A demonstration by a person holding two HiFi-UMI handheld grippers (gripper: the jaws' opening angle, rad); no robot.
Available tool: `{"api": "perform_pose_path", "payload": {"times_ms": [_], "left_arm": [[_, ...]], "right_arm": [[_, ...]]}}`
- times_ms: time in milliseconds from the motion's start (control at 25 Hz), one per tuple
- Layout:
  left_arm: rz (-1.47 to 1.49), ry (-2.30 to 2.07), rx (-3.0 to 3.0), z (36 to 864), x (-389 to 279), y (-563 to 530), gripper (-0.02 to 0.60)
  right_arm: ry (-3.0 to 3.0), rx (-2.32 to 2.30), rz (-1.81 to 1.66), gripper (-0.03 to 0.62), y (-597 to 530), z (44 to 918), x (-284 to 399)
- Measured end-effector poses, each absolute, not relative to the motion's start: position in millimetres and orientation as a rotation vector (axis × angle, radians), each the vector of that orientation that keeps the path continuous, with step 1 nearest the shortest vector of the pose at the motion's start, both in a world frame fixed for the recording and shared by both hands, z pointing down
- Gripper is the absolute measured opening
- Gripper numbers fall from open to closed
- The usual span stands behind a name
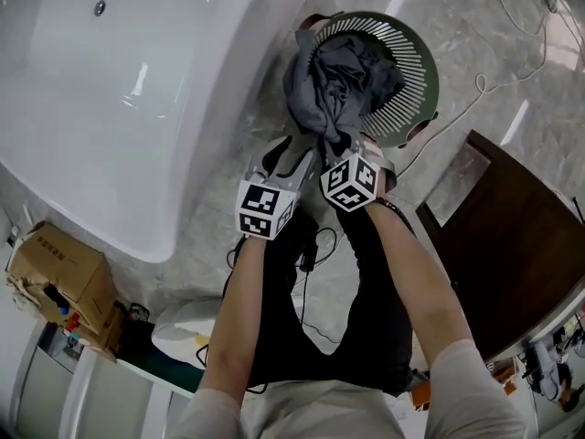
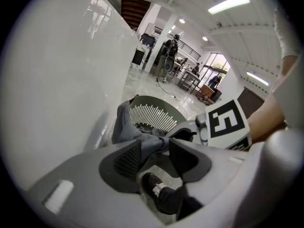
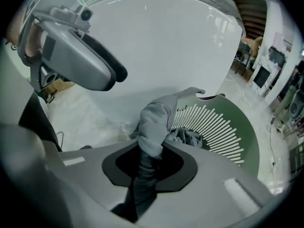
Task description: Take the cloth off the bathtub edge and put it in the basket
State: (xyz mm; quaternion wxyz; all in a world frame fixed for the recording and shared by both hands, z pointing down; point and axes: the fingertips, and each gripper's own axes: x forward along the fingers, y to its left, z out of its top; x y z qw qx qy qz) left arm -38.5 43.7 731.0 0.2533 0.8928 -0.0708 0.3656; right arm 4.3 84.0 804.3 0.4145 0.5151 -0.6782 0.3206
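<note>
**Cloth at the basket rim, both grippers on it: the drop needed finishing**

The grey cloth (image 1: 336, 80) was off the bathtub (image 1: 119, 90) and bunched over the green slatted basket (image 1: 416, 62). Part of it lay inside. The rest was heaped over the rim on the tub side, and a fold hung outside it.

The right gripper (image 3: 149, 163) was clenched on a twisted rope of cloth (image 3: 153, 122), which ran straight through between its pads. The left gripper (image 2: 159, 148) had a fold of cloth (image 2: 137, 132) pinched at its jaw tips, with the jaws set wider. In the head view the left gripper (image 1: 294, 156) and the right gripper (image 1: 342, 146) sat side by side at the near rim, just above the floor.

My read was that this was the placing step, nearly done but not ready for release.

How to do it well:
- Carry both grippers further over the basket opening (image 3: 237, 127) so the bulk cleared the rim.
- Drag the outside fold in first. Limp fabric would slide out toward whichever side was heavier.
- Open both together, low, so nothing snagged on a pad and got pulled back out.
- Keep the jaws off the rim. The basket looked light and could have tipped or skidded on the marble floor (image 1: 228, 199).
</note>
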Motion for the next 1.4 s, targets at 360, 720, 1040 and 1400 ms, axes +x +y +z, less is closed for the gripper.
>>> {"api": "perform_pose_path", "payload": {"times_ms": [360, 720, 1040, 1400], "left_arm": [[0.97, -0.116, 2.472, 658, 4, 50, 0.233], [0.966, -0.039, 2.523, 607, 51, 55, 0.235], [0.991, -0.008, 2.515, 589, 73, 59, 0.235], [0.975, -0.032, 2.487, 598, 94, 57, 0.233]], "right_arm": [[-1.6, 1.479, 0.884, 0.058, 101, 729, 59], [-1.405, 1.565, 0.938, 0.057, 127, 689, 137], [-1.244, 1.704, 0.94, 0.058, 136, 657, 192], [-1.34, 1.602, 1.006, 0.092, 118, 682, 183]]}}
